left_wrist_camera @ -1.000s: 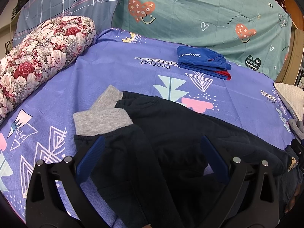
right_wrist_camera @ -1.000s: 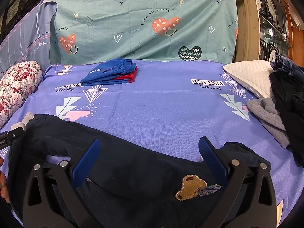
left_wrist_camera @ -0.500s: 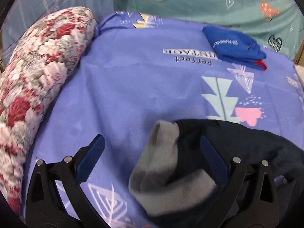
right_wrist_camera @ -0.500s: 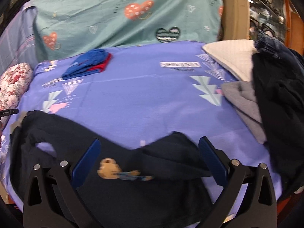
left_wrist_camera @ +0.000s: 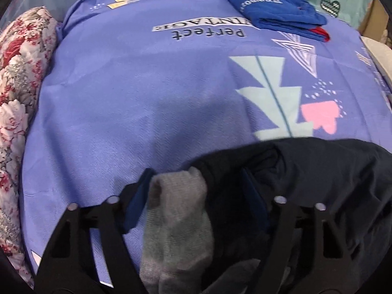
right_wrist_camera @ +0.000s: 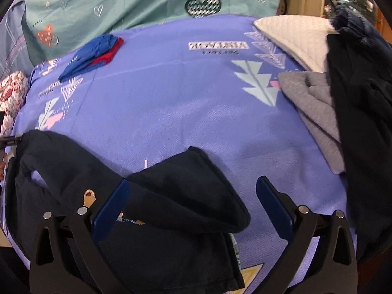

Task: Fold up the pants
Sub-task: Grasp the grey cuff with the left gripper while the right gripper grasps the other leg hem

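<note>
Dark navy pants (right_wrist_camera: 171, 196) lie across the purple bedsheet (right_wrist_camera: 171, 98), with a bear patch (right_wrist_camera: 89, 196) near the waist. Their grey cuff (left_wrist_camera: 176, 208) stands bunched between the blue pads of my left gripper (left_wrist_camera: 196, 174), whose jaws are closing around it; the left pad (left_wrist_camera: 137, 201) sits at the cuff's edge and dark cloth (left_wrist_camera: 318, 183) spreads to the right. My right gripper (right_wrist_camera: 193, 181) is open over a raised fold of the pants' other end, its pads apart from the cloth.
A folded blue and red garment (left_wrist_camera: 276, 12) lies at the back of the bed. A floral bolster (left_wrist_camera: 17, 98) lines the left side. At the right are a white pillow (right_wrist_camera: 294, 36), a grey garment (right_wrist_camera: 311, 105) and a dark clothes pile (right_wrist_camera: 362, 98).
My left gripper moved left and down onto the grey cuff, and its jaws narrowed around it. My right gripper moved right along the pants, past the bear patch, over the raised fold.
</note>
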`<state>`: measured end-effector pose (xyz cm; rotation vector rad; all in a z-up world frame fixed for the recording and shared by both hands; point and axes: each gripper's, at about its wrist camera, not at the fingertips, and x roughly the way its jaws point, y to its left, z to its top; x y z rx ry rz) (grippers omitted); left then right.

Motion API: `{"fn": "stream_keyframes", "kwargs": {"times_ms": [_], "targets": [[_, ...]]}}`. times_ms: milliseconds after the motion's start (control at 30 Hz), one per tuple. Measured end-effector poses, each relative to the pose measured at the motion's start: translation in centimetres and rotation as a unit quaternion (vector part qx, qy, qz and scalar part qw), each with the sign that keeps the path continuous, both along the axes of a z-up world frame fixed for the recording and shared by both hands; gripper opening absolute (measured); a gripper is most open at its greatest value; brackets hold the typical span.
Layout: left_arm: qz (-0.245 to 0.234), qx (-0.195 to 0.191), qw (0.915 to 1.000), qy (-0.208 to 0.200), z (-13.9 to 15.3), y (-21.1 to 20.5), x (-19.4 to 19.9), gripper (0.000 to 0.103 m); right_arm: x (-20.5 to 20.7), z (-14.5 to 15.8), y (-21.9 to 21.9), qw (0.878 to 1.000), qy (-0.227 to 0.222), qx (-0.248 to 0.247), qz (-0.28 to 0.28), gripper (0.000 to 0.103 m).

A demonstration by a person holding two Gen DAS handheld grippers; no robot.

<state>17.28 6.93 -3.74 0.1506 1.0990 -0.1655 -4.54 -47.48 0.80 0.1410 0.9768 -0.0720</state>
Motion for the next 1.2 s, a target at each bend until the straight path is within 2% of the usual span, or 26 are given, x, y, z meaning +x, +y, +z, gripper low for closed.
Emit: {"fn": "stream_keyframes", "kwargs": {"times_ms": [33,100,167,233,300,367,433,467,500,533,567,600,633,667,733,933,1100,1200], "targets": [[-0.007,0.01,0.9999,-0.004,0.2,-0.3,-0.5,0.065,0.2,-0.2,0.5,1.0,0.013,-0.002,0.017,0.096],[-0.022,0.026,0.9993,-0.011,0.4,-0.9,-1.1,0.06,-0.1,-0.3,1.8,0.998,0.025,-0.016,0.06,0.095],[-0.033,0.034,0.9988,-0.016,0.4,-1.2,-1.6,0.06,-1.0,-0.3,2.5,0.995,0.025,-0.032,0.087,0.095],[-0.027,0.036,0.9989,-0.014,0.3,-0.8,-1.2,0.07,-2.0,-0.2,2.2,0.996,0.018,-0.025,0.088,0.095],[-0.004,0.047,0.9988,-0.012,0.0,-0.1,-0.2,0.096,-2.9,0.0,0.5,0.998,0.01,0.009,0.06,0.095],[0.01,0.029,0.9995,-0.004,-0.4,0.5,0.6,0.098,-3.2,0.1,-1.0,0.999,0.006,0.035,0.033,0.095],[0.003,-0.001,1.0,-0.008,-0.4,0.7,0.8,0.087,-3.2,-0.5,-2.9,0.997,0.013,0.078,-0.001,0.095],[-0.009,-0.024,0.9996,-0.01,-0.2,0.7,0.7,0.067,-3.2,-0.8,-3.3,0.995,0.02,0.099,-0.01,0.095],[-0.016,-0.033,0.9992,-0.015,0.0,0.6,0.4,0.052,-3.0,-1.4,-3.9,0.99,0.026,0.135,-0.019,0.095],[-0.022,-0.034,0.999,-0.02,0.3,0.4,0.1,0.043,-2.8,-1.9,-4.2,0.985,0.028,0.166,-0.023,0.086],[-0.026,-0.034,0.9989,-0.021,0.4,0.1,-0.1,0.035,-2.5,-2.4,-4.4,0.979,0.026,0.201,-0.022,0.072],[-0.026,-0.027,0.999,-0.025,0.5,-0.1,-0.3,0.032,-2.3,-2.6,-4.3,0.977,0.028,0.209,-0.02,0.034],[-0.029,-0.021,0.9989,-0.028,0.6,-0.2,-0.5,0.03,-2.0,-2.9,-4.2,0.975,0.032,0.217,-0.019,0.017],[-0.032,-0.023,0.9988,-0.031,0.8,-0.3,-0.8,0.023,-1.9,-2.9,-4.3,0.973,0.032,0.229,-0.022,0.017],[-0.03,-0.032,0.9983,-0.037,1.3,0.0,-1.2,0.019,-2.1,-1.8,-4.3,0.972,0.001,0.233,-0.029,0.016],[-0.023,-0.076,0.9949,-0.062,3.5,1.3,-2.9,0.016,-2.3,2.4,-3.4,0.971,-0.063,0.231,-0.023,0.016],[-0.014,-0.094,0.9914,-0.09,5.9,1.8,-3.8,0.015,-2.1,4.3,-4.7,0.958,-0.102,0.266,-0.038,0.016],[-0.004,-0.114,0.9876,-0.108,7.5,2.4,-4.2,0.015,-1.1,6.0,-5.1,0.955,-0.113,0.272,-0.041,0.016]]}}
